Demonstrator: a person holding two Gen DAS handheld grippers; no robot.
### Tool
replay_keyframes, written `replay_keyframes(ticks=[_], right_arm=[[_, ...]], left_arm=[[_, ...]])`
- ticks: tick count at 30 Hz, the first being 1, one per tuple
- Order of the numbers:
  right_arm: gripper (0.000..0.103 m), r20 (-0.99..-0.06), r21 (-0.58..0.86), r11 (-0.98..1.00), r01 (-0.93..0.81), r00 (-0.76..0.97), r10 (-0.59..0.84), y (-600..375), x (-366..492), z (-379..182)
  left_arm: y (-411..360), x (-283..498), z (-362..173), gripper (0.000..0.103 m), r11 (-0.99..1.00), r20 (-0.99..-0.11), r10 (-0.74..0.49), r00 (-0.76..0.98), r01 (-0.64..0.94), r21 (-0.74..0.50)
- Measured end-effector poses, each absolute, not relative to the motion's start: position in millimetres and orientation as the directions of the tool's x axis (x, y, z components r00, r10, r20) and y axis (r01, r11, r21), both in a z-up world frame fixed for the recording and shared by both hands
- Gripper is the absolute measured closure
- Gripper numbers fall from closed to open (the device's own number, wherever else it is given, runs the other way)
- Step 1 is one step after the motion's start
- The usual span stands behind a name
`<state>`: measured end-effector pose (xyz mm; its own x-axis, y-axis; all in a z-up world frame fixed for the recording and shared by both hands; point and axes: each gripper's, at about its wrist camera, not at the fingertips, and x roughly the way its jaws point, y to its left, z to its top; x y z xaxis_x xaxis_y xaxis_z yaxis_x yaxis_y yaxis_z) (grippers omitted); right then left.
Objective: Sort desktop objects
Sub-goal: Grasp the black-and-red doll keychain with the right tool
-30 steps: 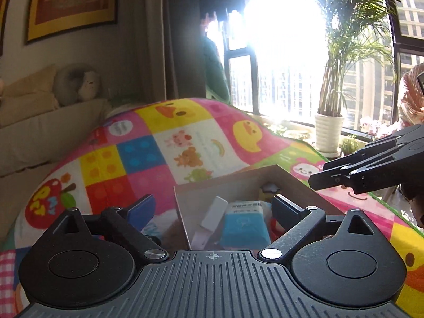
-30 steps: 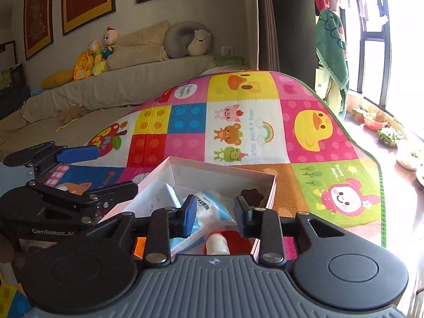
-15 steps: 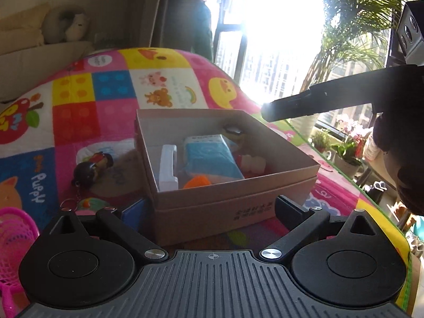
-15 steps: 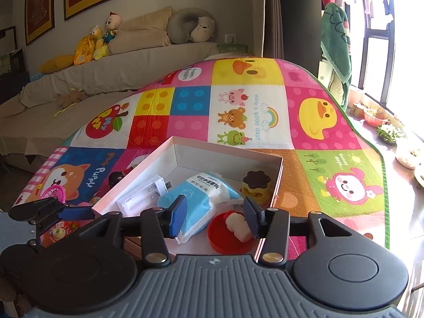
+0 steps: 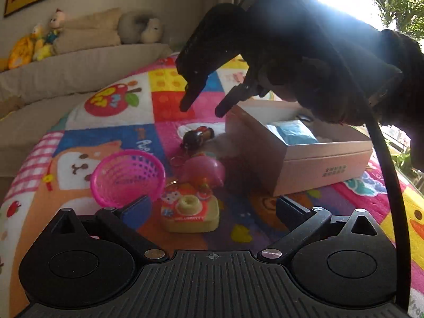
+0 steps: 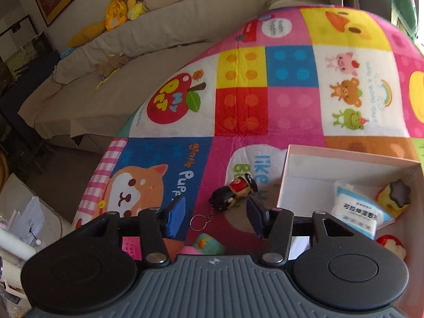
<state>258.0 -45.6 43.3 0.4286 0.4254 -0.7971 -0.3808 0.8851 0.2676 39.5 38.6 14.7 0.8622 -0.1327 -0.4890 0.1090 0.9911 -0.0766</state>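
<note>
The mat [image 6: 265, 111] still fills both views, but both cameras now look at its near left part instead of straight over the box. The box [image 5: 326, 159] has slid off to 3 o'clock in the left view and sits at 4 o'clock in the right view, only its left end in frame. A blue-and-white pack [image 6: 357, 212] lies inside it, with a small yellow toy with a dark top [image 6: 397, 196] at the pack's 3 o'clock.

The right gripper [image 5: 200, 107] used to poke in from the right edge of the left view; now it hangs big and dark at 12 o'clock, above the mat left of the box. Its jaws stand partly apart with nothing between them, a bit wider than a second ago.

The pink basket [image 5: 127, 177] is new in the left view at 9 o'clock, empty as far as I can see. A pink round toy [image 5: 204, 169] sits at its 3 o'clock, and the Hello Kitty camera toy [image 5: 189, 212] is just in front of that.

The left gripper [image 5: 212, 206] is spread wide and empty, the camera toy sitting low between its fingers without touching them.

The doll keychain [image 6: 233, 196] lies on the mat just left of the box, right ahead of the right gripper's tips, its ring [image 6: 198, 222] at 7 o'clock from it.
</note>
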Motion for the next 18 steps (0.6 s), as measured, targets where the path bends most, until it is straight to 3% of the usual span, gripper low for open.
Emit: replay_keyframes(ticks=[7, 12, 18], right_arm=[[0.057, -0.884, -0.033, 0.947, -0.320, 0.451, 0.121, 18, 297, -9], [0.072, -0.903, -0.010, 0.933, -0.360, 0.404, 0.146, 23, 290, -16], [0.072, -0.923, 0.078, 0.864, -0.497, 0.292, 0.251, 2, 230, -8]], left_arm=[[71, 49, 10, 0.000, 0.959, -0.497, -0.218, 0.840, 0.091, -0.267], [72, 41, 10, 0.000, 0.956, -0.479, -0.223, 0.849, 0.094, -0.277], [55, 22, 11, 0.000, 0.968, -0.508, -0.251, 0.824, 0.209, -0.139]])
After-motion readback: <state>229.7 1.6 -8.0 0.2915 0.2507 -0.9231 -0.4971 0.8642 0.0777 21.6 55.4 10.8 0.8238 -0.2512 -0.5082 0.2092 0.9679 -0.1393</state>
